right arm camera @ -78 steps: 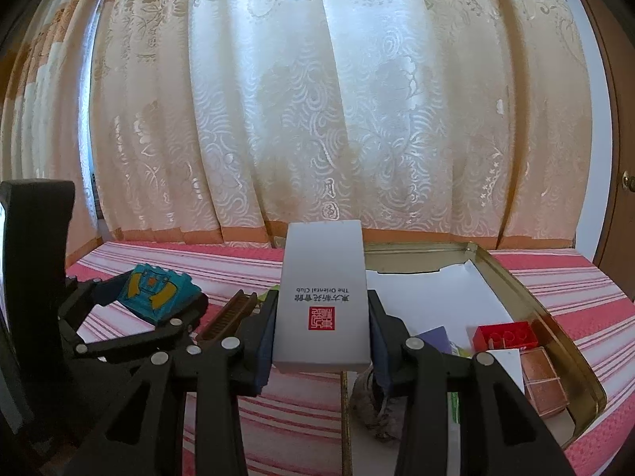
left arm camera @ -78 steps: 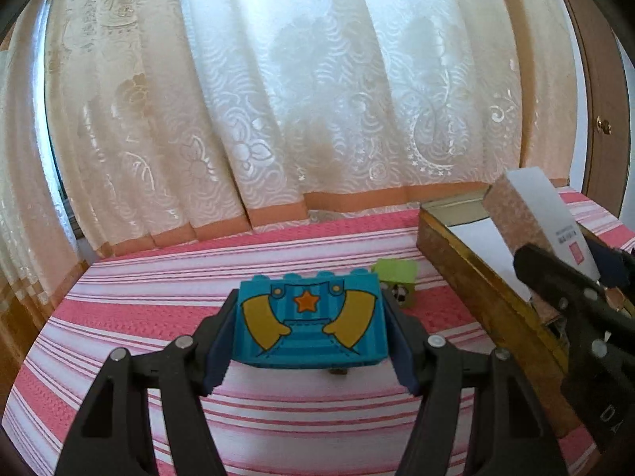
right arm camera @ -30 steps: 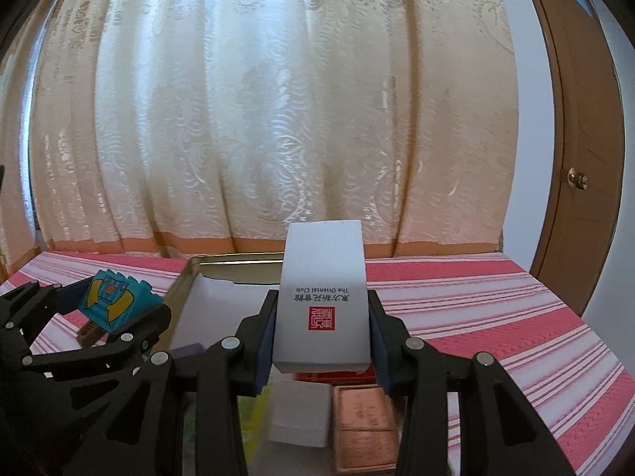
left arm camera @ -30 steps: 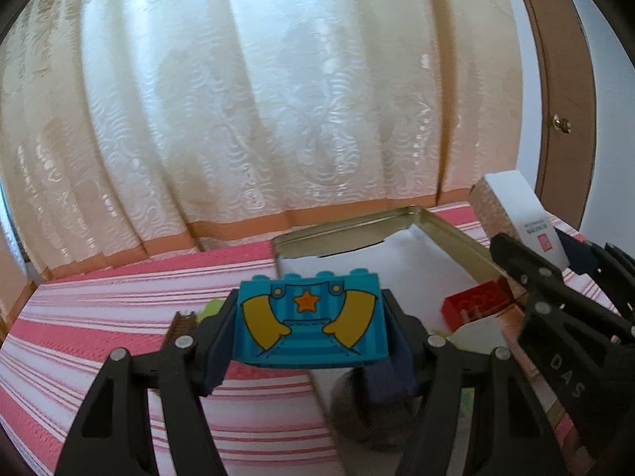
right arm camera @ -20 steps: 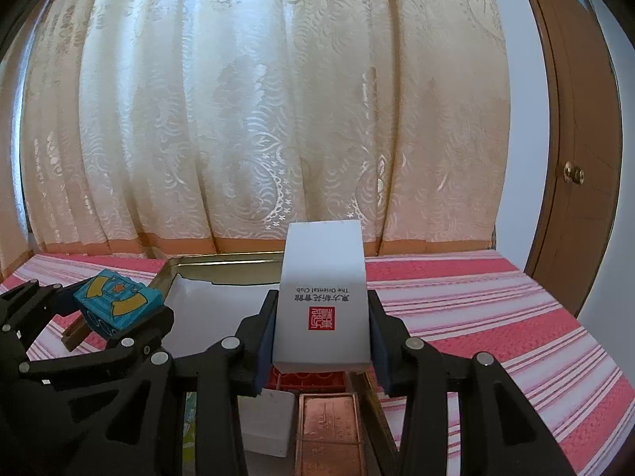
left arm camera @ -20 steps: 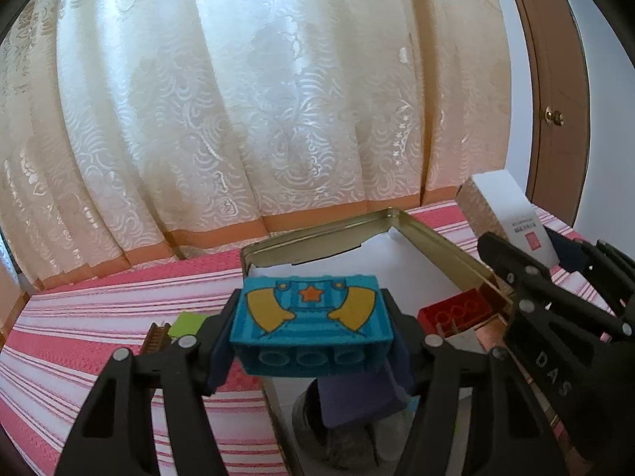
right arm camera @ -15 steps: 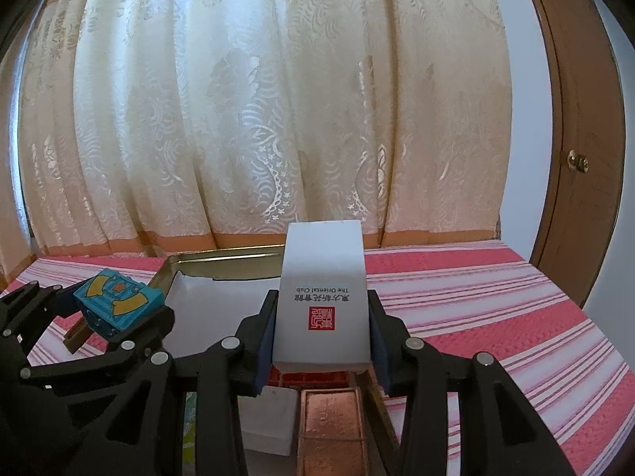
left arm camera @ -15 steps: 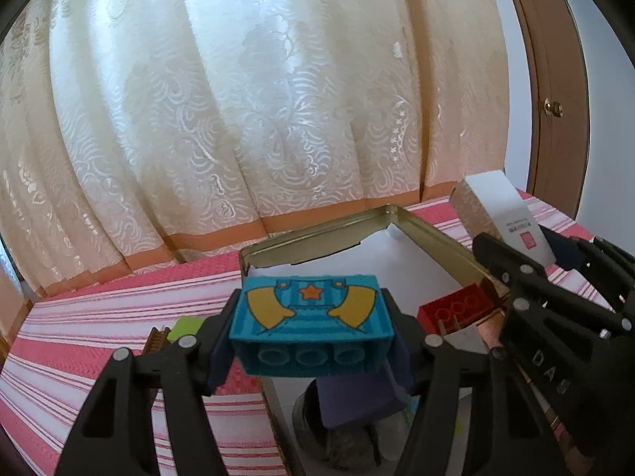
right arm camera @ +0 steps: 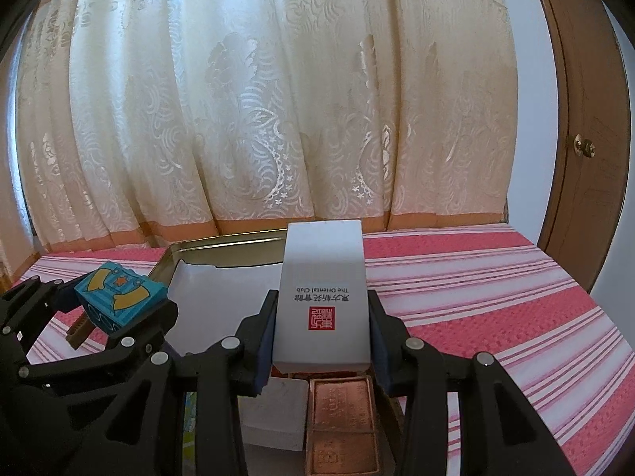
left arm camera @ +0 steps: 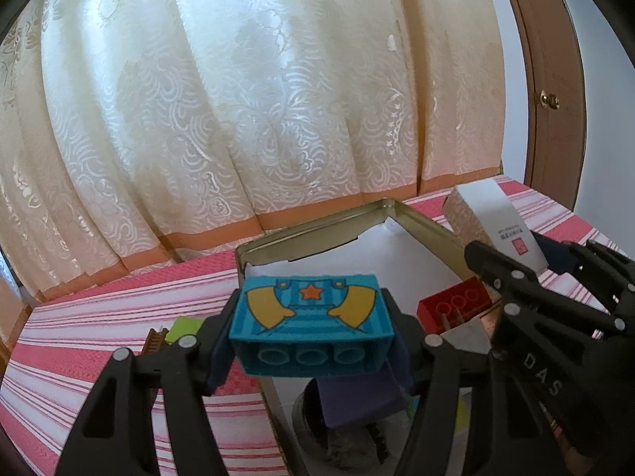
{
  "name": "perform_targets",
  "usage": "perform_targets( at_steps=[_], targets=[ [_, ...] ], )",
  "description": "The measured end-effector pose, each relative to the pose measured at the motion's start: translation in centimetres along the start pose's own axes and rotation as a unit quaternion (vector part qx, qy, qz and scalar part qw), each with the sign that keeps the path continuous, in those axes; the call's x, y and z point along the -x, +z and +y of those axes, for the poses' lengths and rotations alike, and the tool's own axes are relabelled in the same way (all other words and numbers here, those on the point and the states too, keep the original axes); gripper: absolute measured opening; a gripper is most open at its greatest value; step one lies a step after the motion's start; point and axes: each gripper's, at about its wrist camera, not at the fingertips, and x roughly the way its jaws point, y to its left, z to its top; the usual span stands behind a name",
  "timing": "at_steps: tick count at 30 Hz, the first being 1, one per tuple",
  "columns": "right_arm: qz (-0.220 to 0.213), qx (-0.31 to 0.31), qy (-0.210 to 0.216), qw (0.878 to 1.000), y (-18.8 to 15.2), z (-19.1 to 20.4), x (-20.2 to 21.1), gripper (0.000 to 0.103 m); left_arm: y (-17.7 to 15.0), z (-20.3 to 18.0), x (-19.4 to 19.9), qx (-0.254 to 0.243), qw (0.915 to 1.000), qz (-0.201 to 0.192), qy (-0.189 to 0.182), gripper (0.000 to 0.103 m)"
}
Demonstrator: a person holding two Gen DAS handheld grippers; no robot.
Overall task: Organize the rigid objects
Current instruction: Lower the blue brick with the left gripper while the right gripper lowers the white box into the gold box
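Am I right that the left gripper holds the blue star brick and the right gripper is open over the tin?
Not quite: the right gripper is shut on the white box, as the right wrist view shows. The left gripper does hold the blue star brick, beside the tin.

A teal brick (left arm camera: pixel 311 327) printed with yellow arms and an orange star is held aloft, tilted so its hollow underside shows, above the near left edge of the gold tin (left arm camera: pixel 313 234). A tall white box (right arm camera: pixel 322 293) with a red seal stands upright in a grip over the tin's right side, above a copper case (right arm camera: pixel 343 424), a white block (right arm camera: pixel 274 416) and a red brick (left arm camera: pixel 452 309) inside
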Motion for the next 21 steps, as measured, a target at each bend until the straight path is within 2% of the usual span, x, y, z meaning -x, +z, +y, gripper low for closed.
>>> perform_targets(
  at_steps=[6,12,21],
  targets=[
    [0.006,-0.013,0.002,1.0,-0.1,-0.4,-0.3,0.044,0.0,-0.1,-0.2,0.0,0.9999,0.01,-0.01,0.064],
    [0.011,-0.003,0.016,1.0,-0.1,0.2,-0.5,0.044,-0.1,-1.3,-0.8,-0.032,0.9992,0.024,-0.002,0.064],
    [0.03,-0.004,0.034,0.999,-0.1,0.7,-1.2,0.044,-0.2,-1.8,-1.5,-0.042,0.9982,0.042,0.005,0.064]
  ],
)
